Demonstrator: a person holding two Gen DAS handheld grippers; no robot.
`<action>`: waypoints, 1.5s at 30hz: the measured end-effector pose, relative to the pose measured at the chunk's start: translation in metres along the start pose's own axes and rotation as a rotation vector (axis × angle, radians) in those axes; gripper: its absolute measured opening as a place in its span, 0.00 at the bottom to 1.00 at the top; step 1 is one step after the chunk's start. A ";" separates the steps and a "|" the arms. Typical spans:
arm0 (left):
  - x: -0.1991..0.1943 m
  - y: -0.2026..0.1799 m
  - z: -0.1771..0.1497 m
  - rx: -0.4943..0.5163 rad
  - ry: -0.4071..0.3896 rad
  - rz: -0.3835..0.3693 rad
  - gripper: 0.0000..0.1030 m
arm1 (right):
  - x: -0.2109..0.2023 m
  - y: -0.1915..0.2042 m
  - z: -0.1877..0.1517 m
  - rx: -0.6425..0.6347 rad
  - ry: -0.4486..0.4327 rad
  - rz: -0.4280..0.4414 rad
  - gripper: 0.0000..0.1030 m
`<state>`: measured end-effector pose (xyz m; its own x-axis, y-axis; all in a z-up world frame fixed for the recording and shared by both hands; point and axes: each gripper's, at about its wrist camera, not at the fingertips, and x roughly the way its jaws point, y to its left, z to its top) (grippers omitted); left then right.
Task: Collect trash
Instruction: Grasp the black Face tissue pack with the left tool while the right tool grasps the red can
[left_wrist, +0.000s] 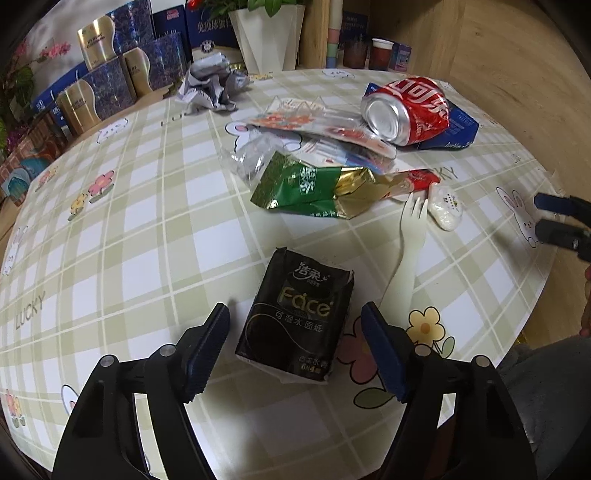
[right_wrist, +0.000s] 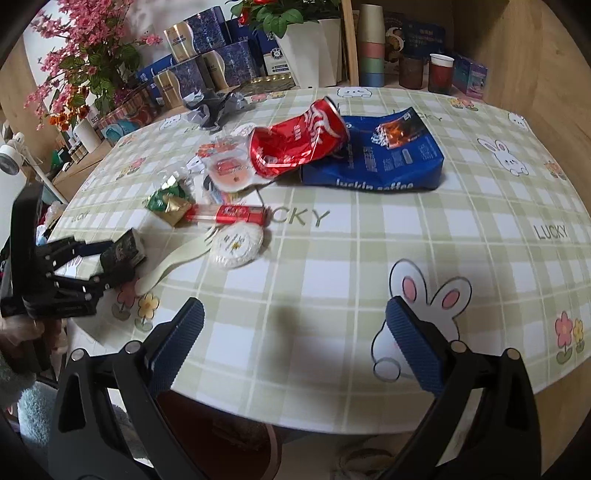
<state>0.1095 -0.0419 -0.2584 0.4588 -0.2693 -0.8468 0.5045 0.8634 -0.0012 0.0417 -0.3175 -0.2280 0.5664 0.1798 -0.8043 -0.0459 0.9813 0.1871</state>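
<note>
Straddling the black "Face" tissue packet (left_wrist: 295, 317), left gripper (left_wrist: 295, 349) jaws wide, holding nothing; packet lies beside the cream plastic fork (left_wrist: 406, 254); centre, lower, then close squarely; right gripper (right_wrist: 295, 350) gapes empty.

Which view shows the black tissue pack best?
The left wrist view: the black tissue pack lies face-up between the open left gripper, label readable. The right wrist view shows it only small and edge-on at far left, partly hidden by that gripper's fingers.
</note>
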 end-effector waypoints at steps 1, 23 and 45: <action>0.000 0.000 0.000 0.005 -0.004 0.003 0.70 | 0.001 -0.002 0.004 0.001 -0.003 0.007 0.94; 0.001 0.027 0.008 -0.185 -0.085 -0.027 0.36 | 0.067 -0.020 0.128 0.000 -0.141 -0.055 0.74; 0.000 0.026 0.009 -0.211 -0.094 -0.018 0.35 | 0.092 -0.040 0.131 0.264 -0.130 0.078 0.46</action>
<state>0.1291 -0.0230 -0.2541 0.5219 -0.3156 -0.7925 0.3534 0.9256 -0.1358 0.2034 -0.3493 -0.2350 0.6706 0.2274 -0.7061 0.1123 0.9097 0.3997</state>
